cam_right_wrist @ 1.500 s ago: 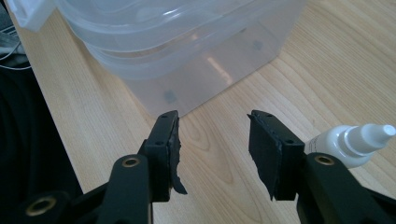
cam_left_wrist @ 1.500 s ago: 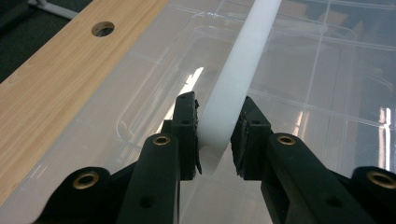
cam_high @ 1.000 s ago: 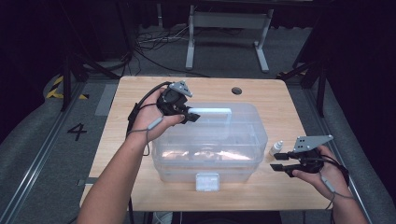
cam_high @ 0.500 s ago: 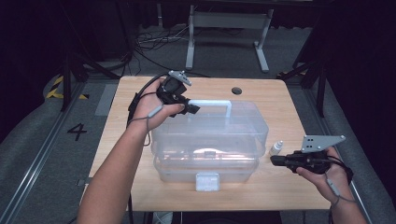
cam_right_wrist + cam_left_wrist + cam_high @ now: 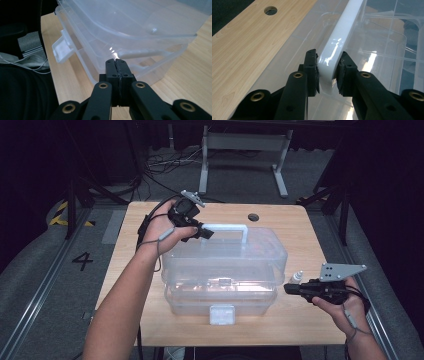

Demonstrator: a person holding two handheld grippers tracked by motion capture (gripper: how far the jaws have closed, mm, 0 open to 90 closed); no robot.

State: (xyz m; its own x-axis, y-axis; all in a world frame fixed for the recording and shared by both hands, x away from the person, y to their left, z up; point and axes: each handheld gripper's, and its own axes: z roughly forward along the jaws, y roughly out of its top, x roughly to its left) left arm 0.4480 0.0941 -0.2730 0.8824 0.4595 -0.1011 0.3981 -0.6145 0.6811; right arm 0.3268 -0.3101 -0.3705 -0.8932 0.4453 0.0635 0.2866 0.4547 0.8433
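Note:
A clear plastic storage box [image 5: 220, 295] stands mid-table, its clear lid [image 5: 225, 252] carrying a white handle [image 5: 227, 226]. My left gripper [image 5: 204, 233] is shut on the handle's left end; in the left gripper view the pads pinch the white bar [image 5: 337, 45] on both sides, with the gripper [image 5: 328, 68] over the lid [image 5: 382, 50]. The lid [image 5: 130, 22] sits slightly above the base [image 5: 85, 60], a gap showing along the edge. My right gripper [image 5: 289, 289] hovers right of the box, jaws shut with nothing between them, and points at the box corner [image 5: 116, 61].
A small white bottle [image 5: 297, 276] stands on the wooden table [image 5: 300, 320] between the box and my right gripper. A white latch [image 5: 222, 314] hangs at the box's front, also seen as the latch [image 5: 61, 50]. A round hole [image 5: 253, 216] lies behind the box.
The right gripper's jaws closed with nothing in them and it shifted slightly. The left gripper pulled the handle upright, and the lid now stands a little off the base.

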